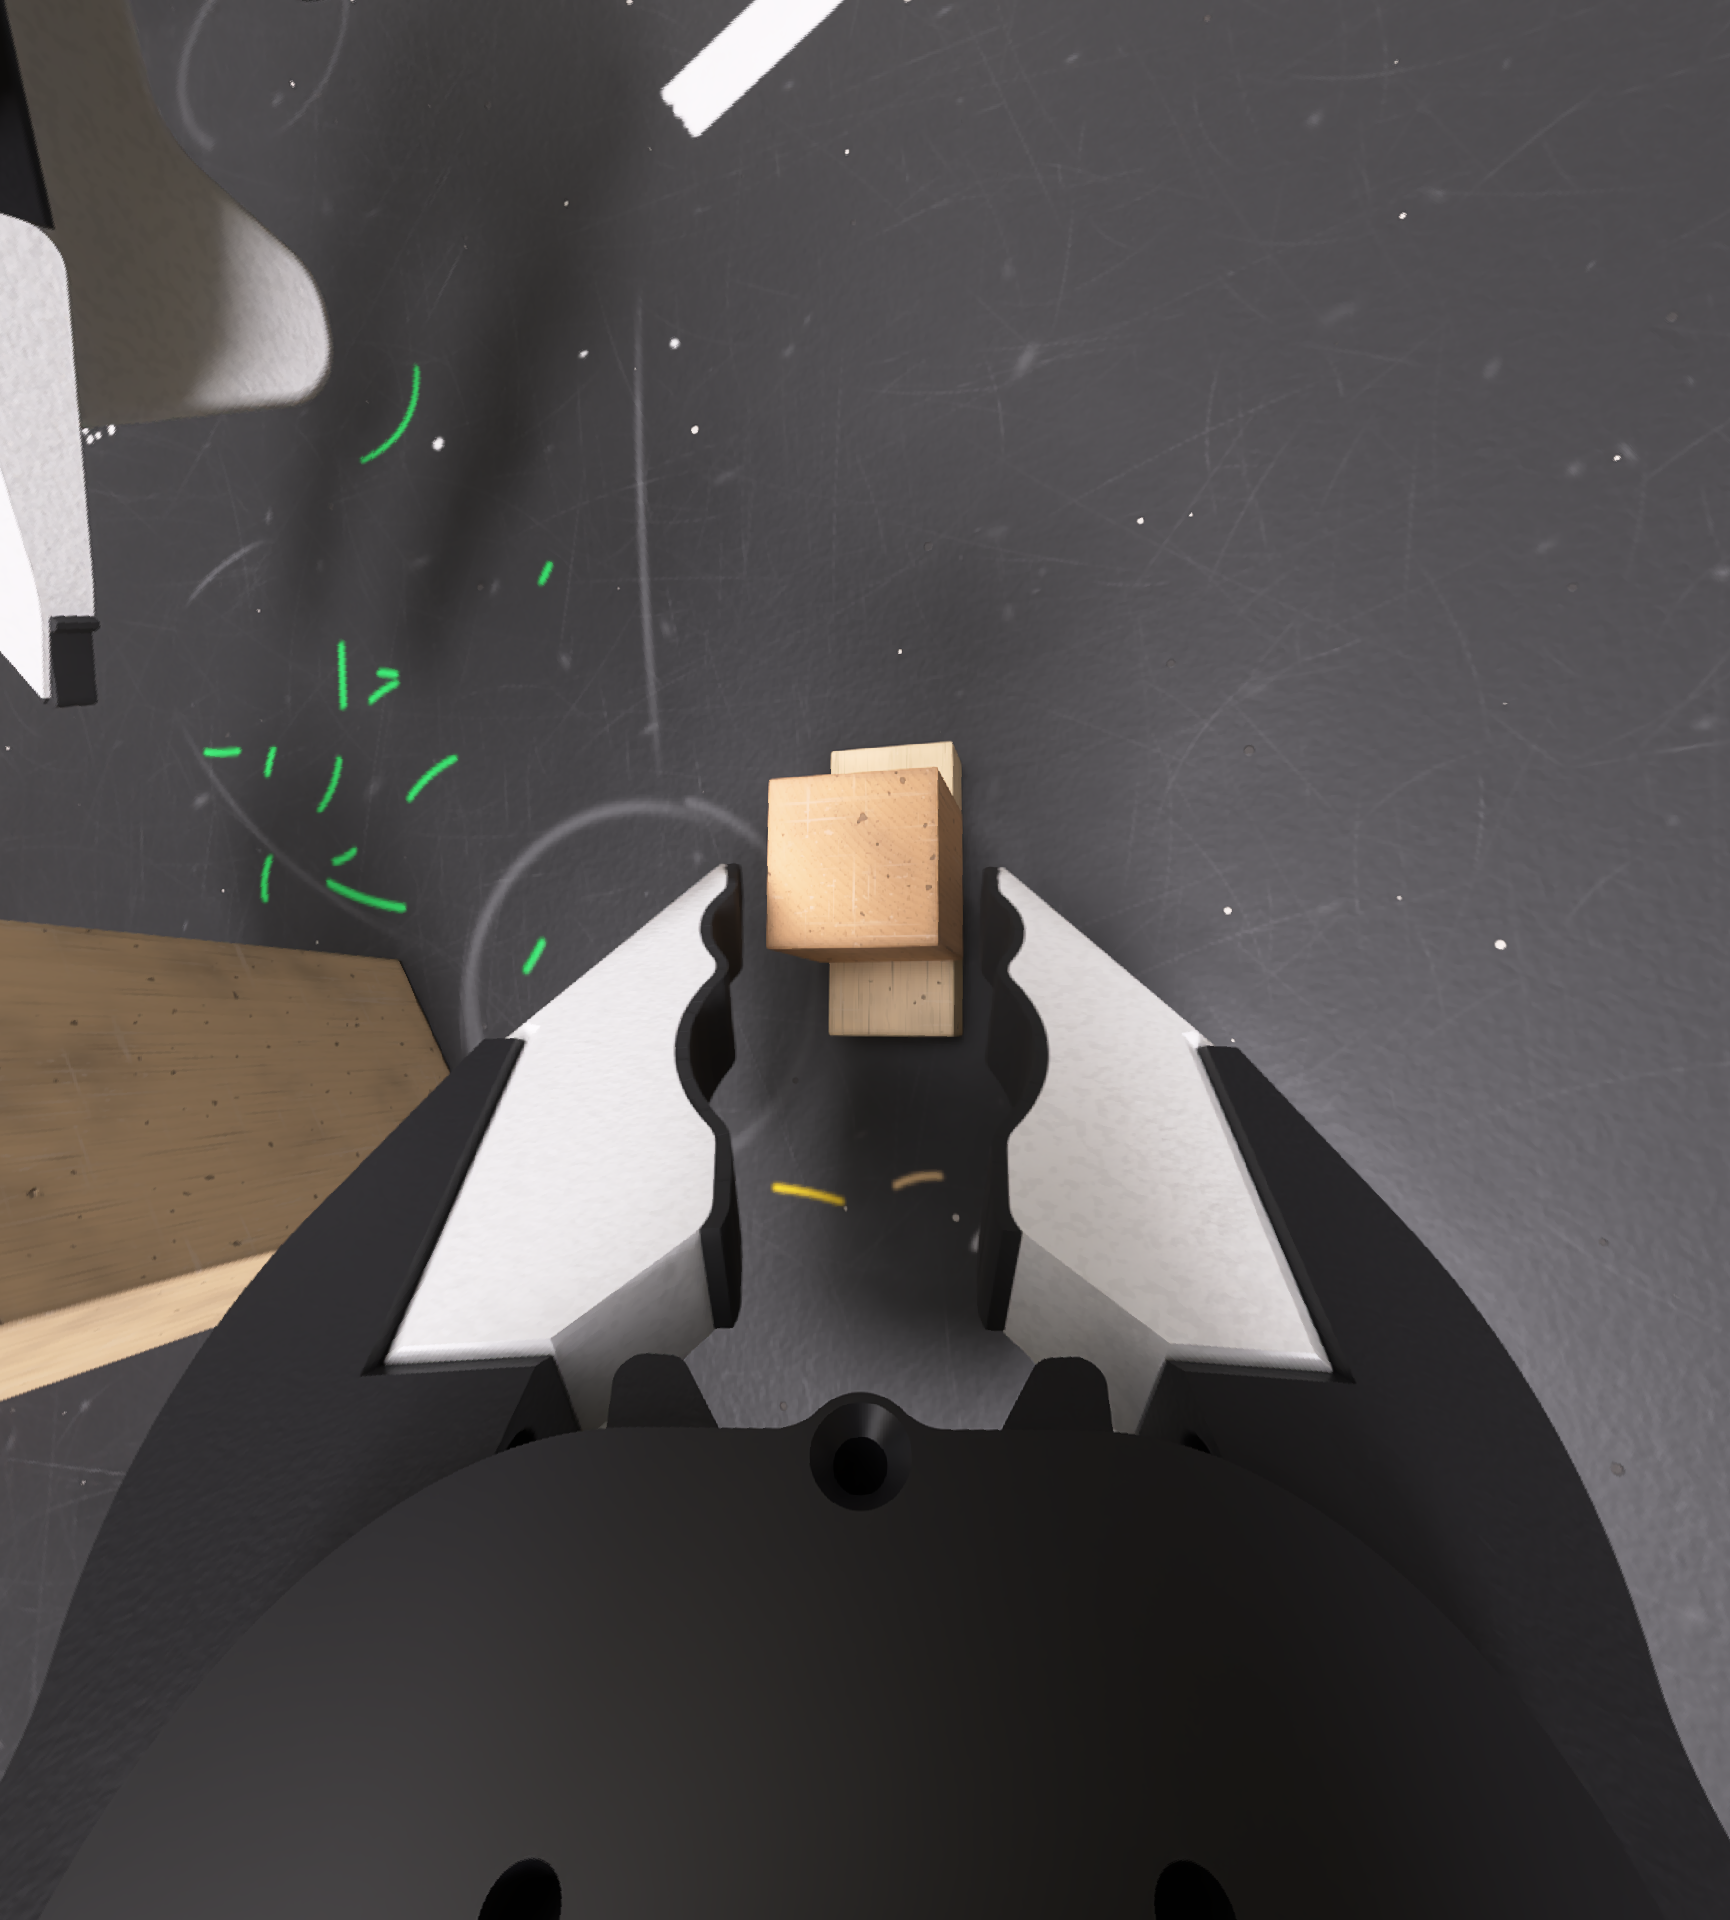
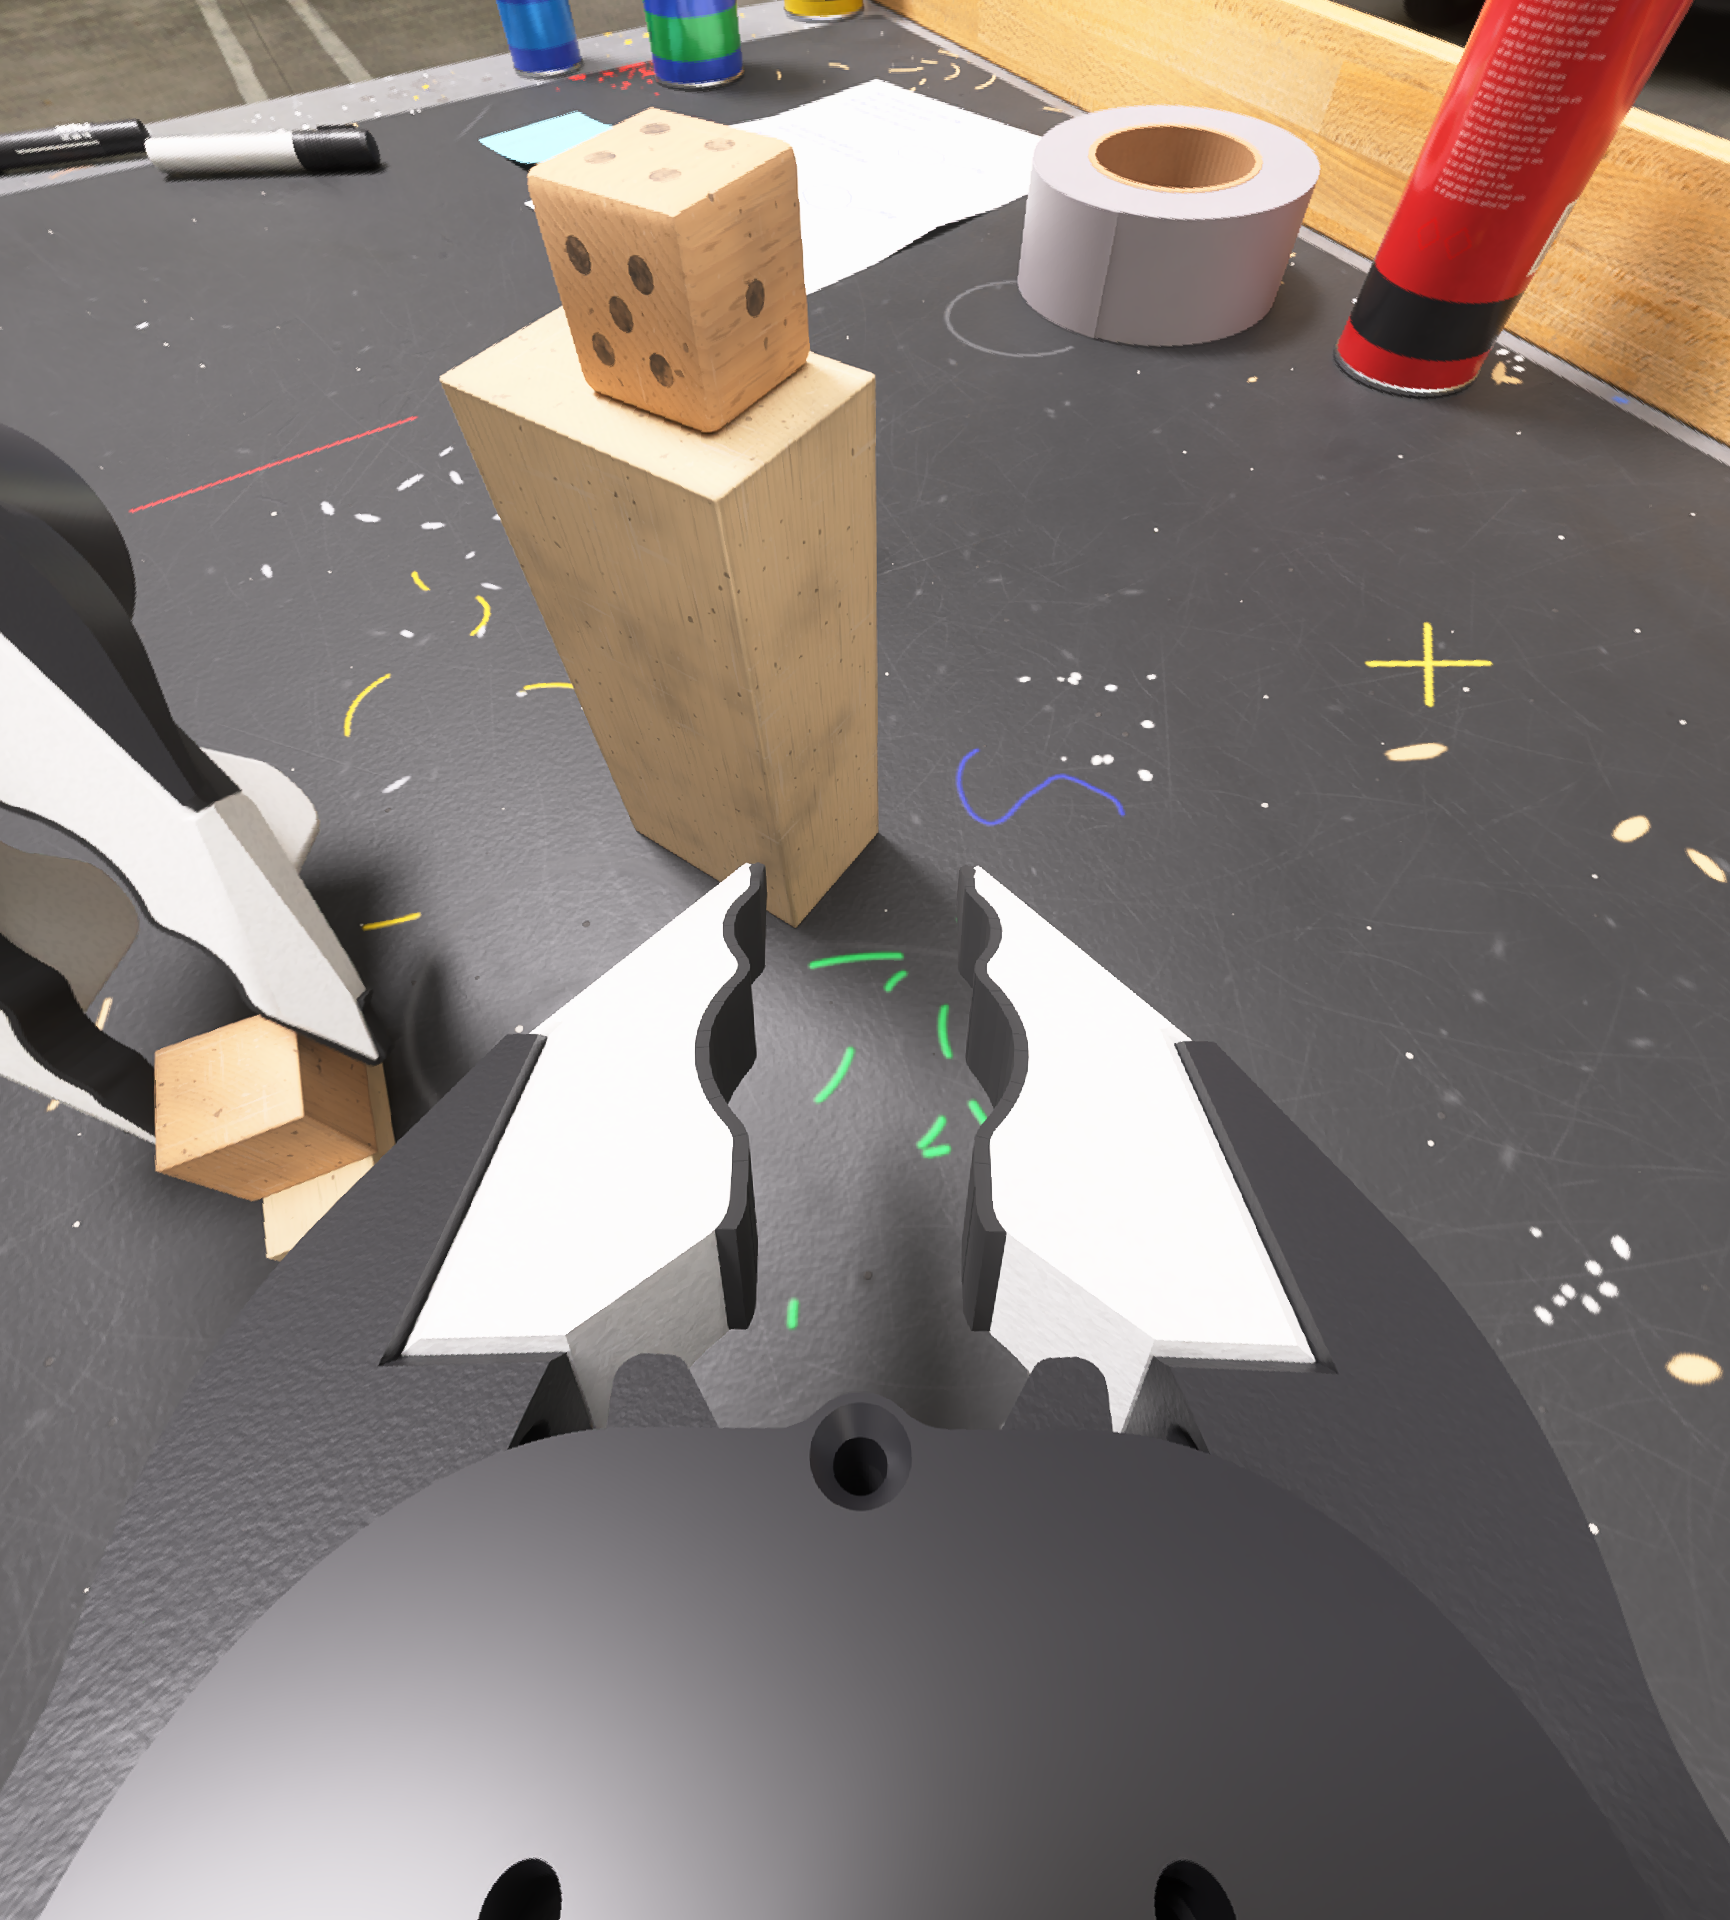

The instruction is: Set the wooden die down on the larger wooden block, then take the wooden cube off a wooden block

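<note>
At frame centre, my left gripper (image 1: 861, 904) straddled the wooden cube (image 1: 856, 862), jaws open, gripping nothing (light, rigid; I'd pinch its flat sides).

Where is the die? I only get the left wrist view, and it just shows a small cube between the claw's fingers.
Observer: The die sits on top of the tall block, which stands upright.
Operator: Is anything else being held?
Observer: No, the right claw is open and empty, near the tall block's foot.
Operator: What lies beyond that?
Observer: A roll of tape and a red can, past the tall block.
</note>
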